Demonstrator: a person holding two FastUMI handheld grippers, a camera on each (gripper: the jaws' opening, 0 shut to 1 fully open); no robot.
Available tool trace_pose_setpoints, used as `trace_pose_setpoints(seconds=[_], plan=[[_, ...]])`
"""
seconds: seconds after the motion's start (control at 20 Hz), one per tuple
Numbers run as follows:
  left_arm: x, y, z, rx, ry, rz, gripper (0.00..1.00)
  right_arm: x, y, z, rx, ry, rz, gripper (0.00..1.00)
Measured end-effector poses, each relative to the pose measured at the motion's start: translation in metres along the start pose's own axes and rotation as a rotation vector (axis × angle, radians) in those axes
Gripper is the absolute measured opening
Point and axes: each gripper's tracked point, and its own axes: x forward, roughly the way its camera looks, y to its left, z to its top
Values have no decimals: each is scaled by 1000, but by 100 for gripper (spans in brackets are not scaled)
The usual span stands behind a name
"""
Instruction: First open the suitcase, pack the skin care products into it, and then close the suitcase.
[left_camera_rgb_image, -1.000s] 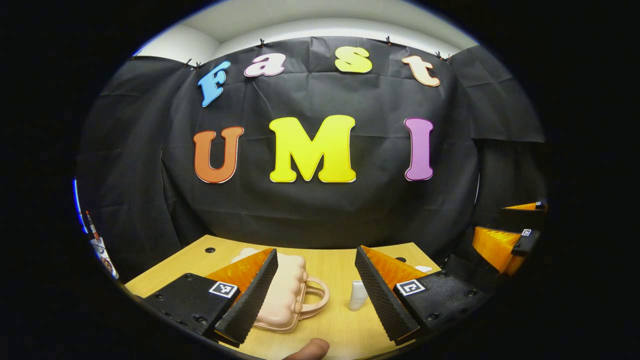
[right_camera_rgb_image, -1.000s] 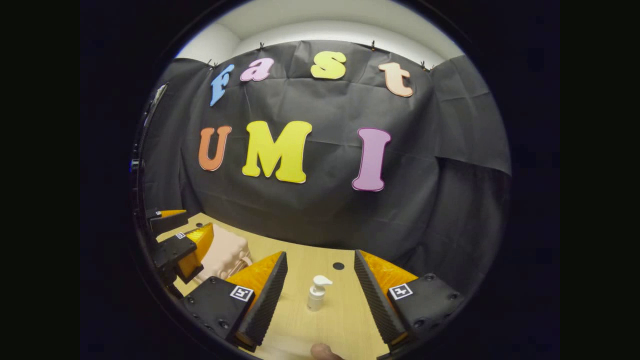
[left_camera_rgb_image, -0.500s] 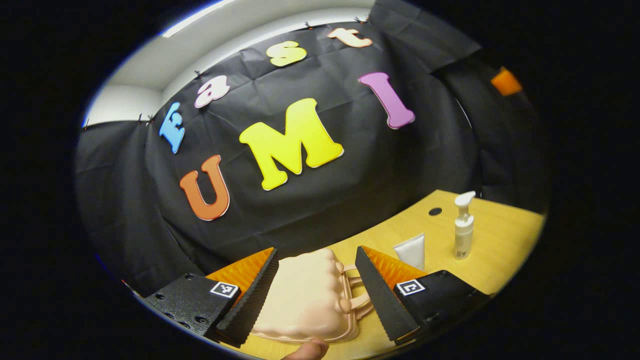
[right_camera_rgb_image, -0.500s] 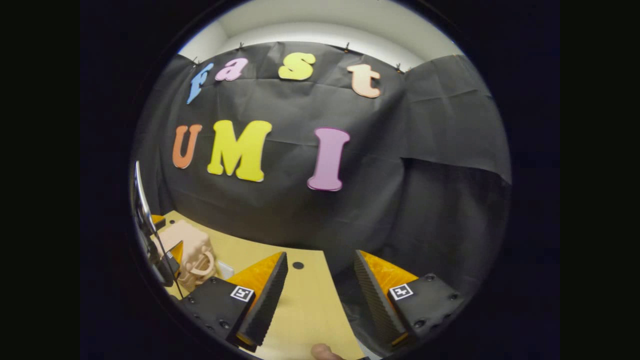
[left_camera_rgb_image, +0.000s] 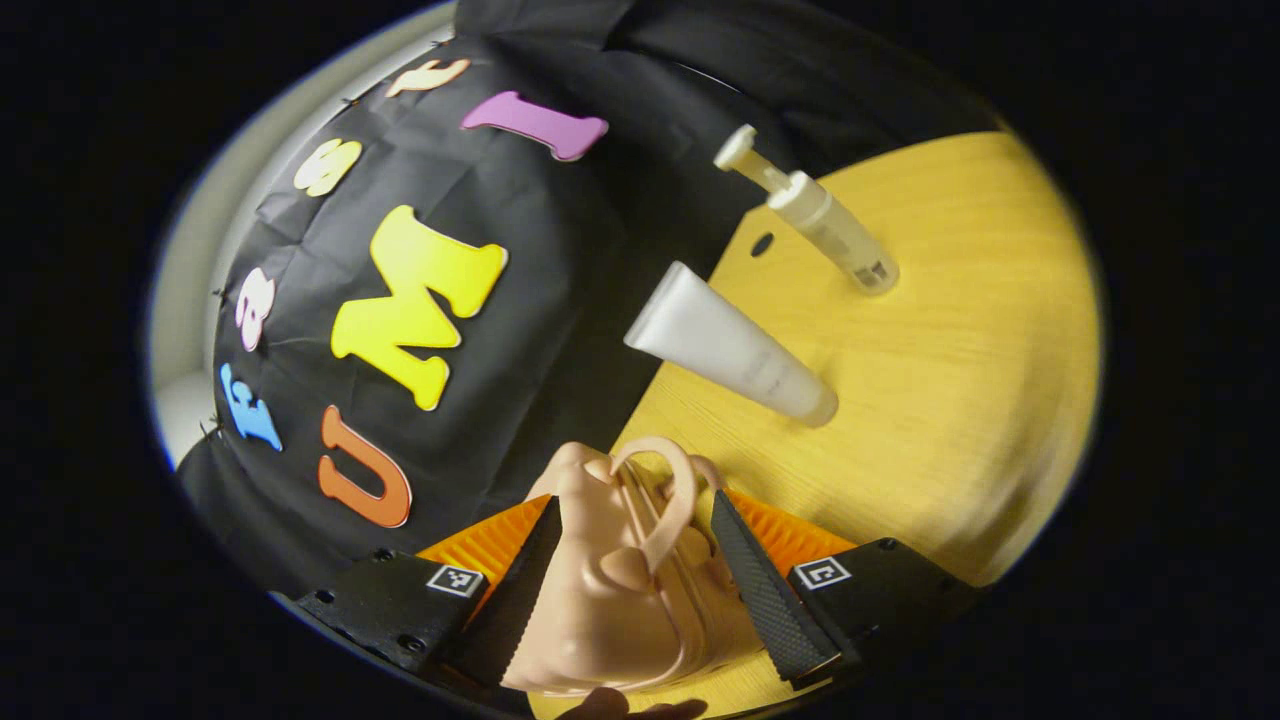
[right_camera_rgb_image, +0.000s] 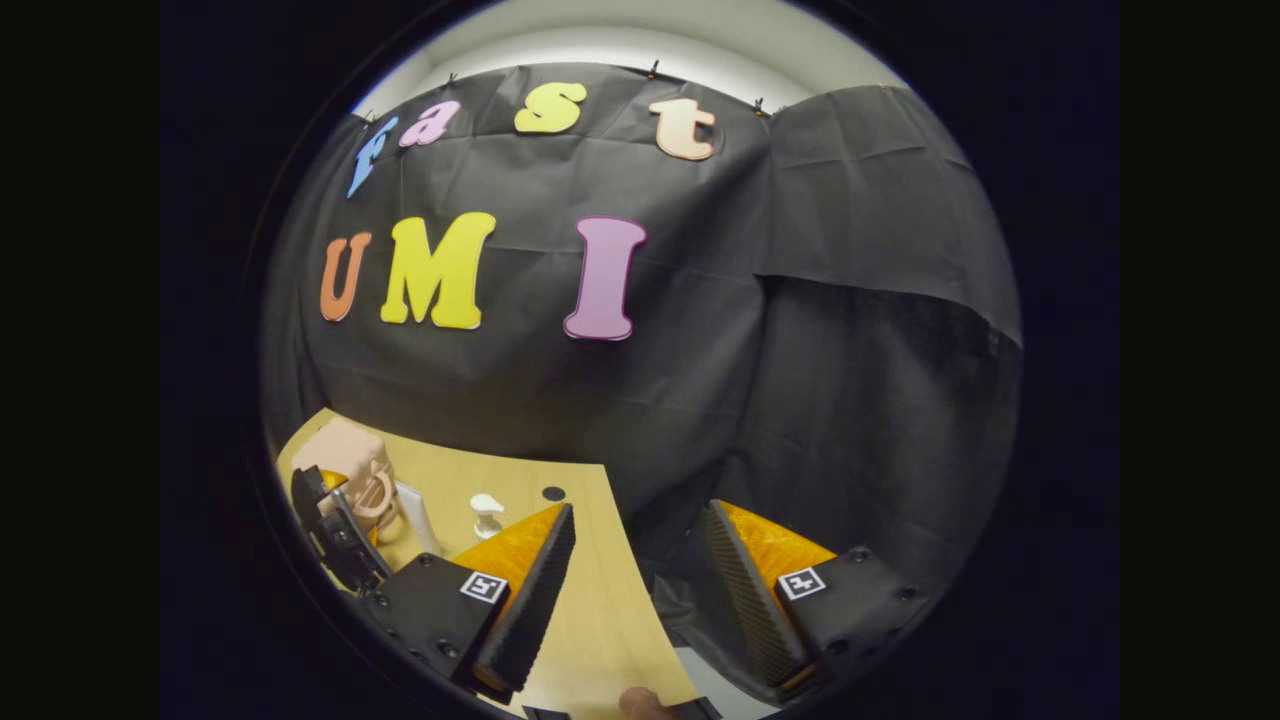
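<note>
The closed suitcase (left_camera_rgb_image: 615, 590) is straddled by the spread left gripper (left_camera_rgb_image: 635, 590); tube (left_camera_rgb_image: 730, 348) and pump bottle (left_camera_rgb_image: 820, 220) beyond remain unpacked.

R hand-held gripper (right_camera_rgb_image: 635, 590) open over table (right_camera_rgb_image: 590, 630) edge, holding nothing.

Dim booth, overhead light, heavy fisheye bending, slight edge blur.

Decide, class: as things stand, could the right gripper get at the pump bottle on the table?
Probably yes. The right gripper is open with nothing between its fingers, and bare table lies between it and the pump bottle, which stands apart from the tube and the suitcase.
</note>
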Motion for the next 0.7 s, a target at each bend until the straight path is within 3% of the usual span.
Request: trace_pose_setpoints(seconds=[0.15, 0.25, 0.3, 0.45, 0.7], plan=[[11, 3, -3, 104, 35, 55, 92, -2, -13, -5, 15, 6, -16, 80], [21, 0, -9, 178, 85, 40, 83, -1, -19, -11, 23, 20, -26, 80], [25, 2, -12, 214, 102, 42, 74, -1, -23, -14, 25, 28, -31, 80], [29, 2, -14, 250, 118, 43, 61, -1, -28, -20, 38, 46, -37, 80], [30, -6, -21, 323, 187, 1, 25, -5, -25, -23, 33, 53, -26, 80]])
